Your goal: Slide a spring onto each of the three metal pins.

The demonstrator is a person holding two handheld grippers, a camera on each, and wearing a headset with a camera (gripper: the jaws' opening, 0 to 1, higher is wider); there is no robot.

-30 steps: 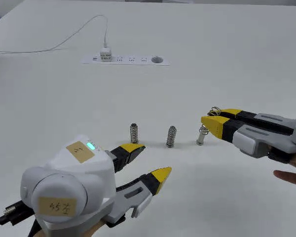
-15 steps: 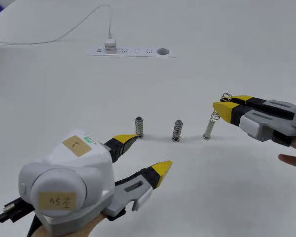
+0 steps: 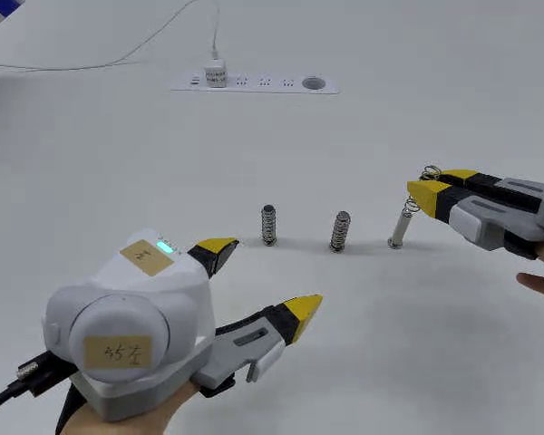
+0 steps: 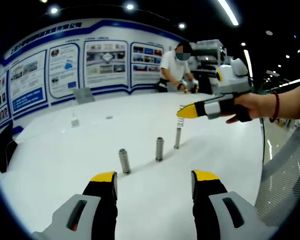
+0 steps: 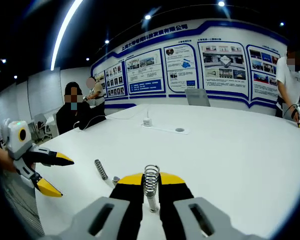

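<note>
At right of the head view, my right gripper (image 3: 424, 190) pinches a light, squashy spring (image 5: 150, 181) mid-coil over the bare pin (image 3: 398, 228); I judge a gentle grip best. Left gripper (image 3: 267, 274) sits spread, lower left

You are working in what looks like a company showroom or demonstration hall. In the right gripper view, the curved wall at twelve o'clock carries blue-bordered information panels (image 5: 225, 60) under ceiling spotlights (image 5: 221, 3) and a light strip (image 5: 65, 30). Your bench is a broad white table (image 3: 435, 344) with a power strip (image 3: 254, 83) at twelve o'clock, and other people (image 5: 72, 112) are at it around nine and three o'clock.
</note>
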